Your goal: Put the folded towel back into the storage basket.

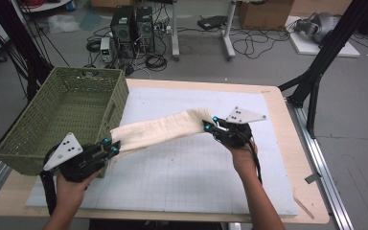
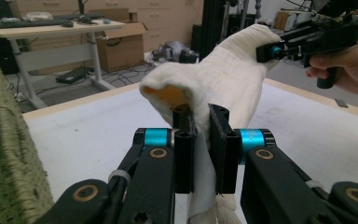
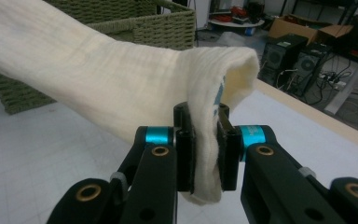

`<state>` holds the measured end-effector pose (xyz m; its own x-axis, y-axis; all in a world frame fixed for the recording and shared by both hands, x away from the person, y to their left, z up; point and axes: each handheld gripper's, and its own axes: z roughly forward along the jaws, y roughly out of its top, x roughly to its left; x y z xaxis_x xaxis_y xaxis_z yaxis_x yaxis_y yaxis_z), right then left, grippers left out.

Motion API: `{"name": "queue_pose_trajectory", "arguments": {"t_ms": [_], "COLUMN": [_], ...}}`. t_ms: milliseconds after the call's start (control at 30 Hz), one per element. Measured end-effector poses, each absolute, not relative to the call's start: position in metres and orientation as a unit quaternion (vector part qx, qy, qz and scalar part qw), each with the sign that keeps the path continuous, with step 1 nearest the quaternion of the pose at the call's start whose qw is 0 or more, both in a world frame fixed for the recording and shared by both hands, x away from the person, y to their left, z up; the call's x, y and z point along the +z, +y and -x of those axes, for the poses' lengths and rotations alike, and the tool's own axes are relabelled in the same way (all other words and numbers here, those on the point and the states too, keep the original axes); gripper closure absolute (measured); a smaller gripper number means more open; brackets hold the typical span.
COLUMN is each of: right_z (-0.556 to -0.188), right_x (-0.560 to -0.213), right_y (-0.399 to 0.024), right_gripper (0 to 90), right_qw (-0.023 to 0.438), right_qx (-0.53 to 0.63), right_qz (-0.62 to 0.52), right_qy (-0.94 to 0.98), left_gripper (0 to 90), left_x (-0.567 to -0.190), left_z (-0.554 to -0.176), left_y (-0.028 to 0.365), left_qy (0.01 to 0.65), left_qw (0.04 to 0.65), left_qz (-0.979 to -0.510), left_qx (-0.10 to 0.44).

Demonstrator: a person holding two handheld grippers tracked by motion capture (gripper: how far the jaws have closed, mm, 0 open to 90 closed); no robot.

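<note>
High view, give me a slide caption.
Two hand-held grippers stretch a cream cloth above the white mat, beside a green basket.

The 2 black fingers (image 2: 222, 149) pinch a soft cream cloth (image 2: 223, 79). Far off, the other gripper (image 2: 269, 52) holds its far end above the white desk (image 2: 98, 135). A green basket (image 2: 4, 154) sits beside.

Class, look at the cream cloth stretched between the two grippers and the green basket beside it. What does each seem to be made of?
Cloth: soft woven fabric, possibly cotton gauze; matte, finely crinkled, sagging and folding at each gripper.
Basket: woven wicker or a similar fibre, olive green; braided strands and open weave show, matte. Natural or plastic fibre cannot be told.
</note>
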<state>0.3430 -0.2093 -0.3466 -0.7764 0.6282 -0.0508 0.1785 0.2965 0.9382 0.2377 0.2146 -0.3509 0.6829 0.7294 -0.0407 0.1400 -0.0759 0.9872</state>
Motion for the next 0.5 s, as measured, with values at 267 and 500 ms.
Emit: {"name": "queue_pose_trajectory", "arguments": {"t_ms": [267,500], "right_z": [-0.364,-0.38], "right_x": [-0.325,-0.312], "right_y": [-0.181,-0.155], "right_gripper": [81.6,81.6], "right_qw": [0.218,0.22], "right_qx": [0.538,0.541], "right_qz": [-0.243,-0.233], "right_qy": [0.777,0.777], "left_gripper": [81.1,81.1], "left_x": [-0.344,-0.339], "left_z": [-0.232,-0.228], "left_y": [0.231,0.245], "left_qy": [0.327,0.339], "left_qw": [0.61,0.612], "left_qz": [-0.673,-0.66], "left_qx": [0.261,0.274]}}
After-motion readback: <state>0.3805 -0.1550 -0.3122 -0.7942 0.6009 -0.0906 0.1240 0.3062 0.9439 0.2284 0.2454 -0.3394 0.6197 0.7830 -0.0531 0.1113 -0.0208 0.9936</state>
